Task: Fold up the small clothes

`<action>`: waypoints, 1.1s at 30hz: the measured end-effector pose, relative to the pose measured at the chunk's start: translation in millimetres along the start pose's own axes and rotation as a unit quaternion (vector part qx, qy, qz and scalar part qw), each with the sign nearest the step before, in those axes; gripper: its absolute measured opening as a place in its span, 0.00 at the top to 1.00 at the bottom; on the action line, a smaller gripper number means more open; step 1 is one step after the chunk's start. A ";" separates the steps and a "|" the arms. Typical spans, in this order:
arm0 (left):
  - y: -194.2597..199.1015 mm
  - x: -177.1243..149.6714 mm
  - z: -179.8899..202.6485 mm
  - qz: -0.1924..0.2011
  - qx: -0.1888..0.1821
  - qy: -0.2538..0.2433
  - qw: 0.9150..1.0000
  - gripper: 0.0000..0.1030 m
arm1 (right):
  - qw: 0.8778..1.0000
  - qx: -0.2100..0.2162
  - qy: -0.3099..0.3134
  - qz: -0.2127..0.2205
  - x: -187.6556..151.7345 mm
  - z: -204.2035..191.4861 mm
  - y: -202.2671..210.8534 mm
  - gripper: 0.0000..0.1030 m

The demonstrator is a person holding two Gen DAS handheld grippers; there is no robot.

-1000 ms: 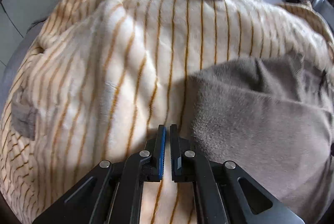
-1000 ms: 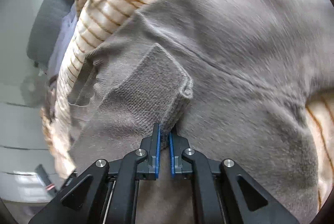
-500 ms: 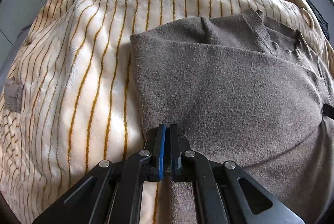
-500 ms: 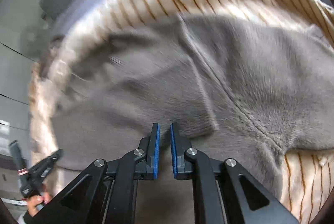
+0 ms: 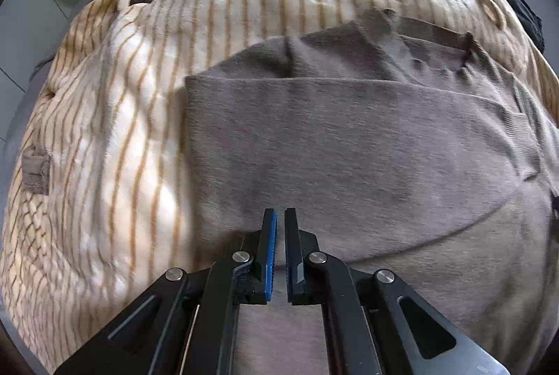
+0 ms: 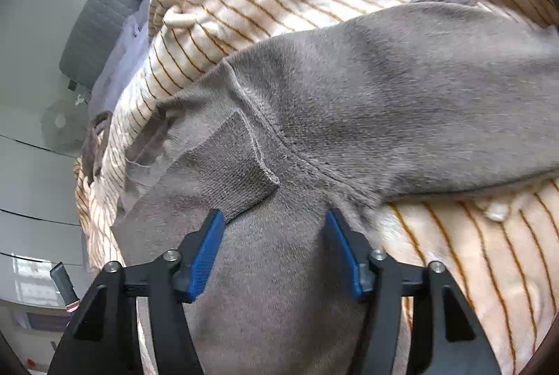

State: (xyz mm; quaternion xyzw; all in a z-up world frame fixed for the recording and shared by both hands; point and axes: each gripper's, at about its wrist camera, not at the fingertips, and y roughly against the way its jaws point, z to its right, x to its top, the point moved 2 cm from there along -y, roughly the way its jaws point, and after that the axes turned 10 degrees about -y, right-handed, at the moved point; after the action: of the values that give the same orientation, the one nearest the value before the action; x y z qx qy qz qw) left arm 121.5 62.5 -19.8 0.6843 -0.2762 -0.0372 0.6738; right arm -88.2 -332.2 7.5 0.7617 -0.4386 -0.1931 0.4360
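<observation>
The right gripper (image 6: 274, 228) is opening now — a sec ago its blue pads were pinched together on the ribbed cuff (image 6: 230, 165) of the grey sweater (image 6: 401, 95); at present the pads stand well apart w/ nothing pressed between them, only sweater fabric lying below the gap. The cuff is seen resting flat on the sweater body, just ahead of the left pad, so the sleeve is judged to be released and laid across the chest.

The left gripper (image 5: 280, 224) is kept shut, as before. In the left wrist view a fold of grey fabric runs up to its tips and appears to be pinched, though the contact itself is partly hidden. Compared w/ a sec ago, when mostly blanket was in that view, the sweater is now spread under it w/ a straight folded edge on the left.

The sweater lies on the cream striped blanket (image 5: 115, 137) on the bed, neckline toward the far side. Meaning for the task: one sleeve fold looks done — the left side is prob. next to be let go.
</observation>
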 end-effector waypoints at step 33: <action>-49.8 58.2 252.7 -0.017 -0.061 -0.047 0.997 0.00 | 0.967 0.004 -0.213 0.140 63.9 182.5 124.9 0.22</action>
State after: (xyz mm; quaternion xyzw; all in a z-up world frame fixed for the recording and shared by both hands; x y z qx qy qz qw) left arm 80.1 -193.3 -70.6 0.6439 -0.2932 -0.0972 0.7000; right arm -239.5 -505.2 17.7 0.6359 -0.6241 -0.2860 0.3526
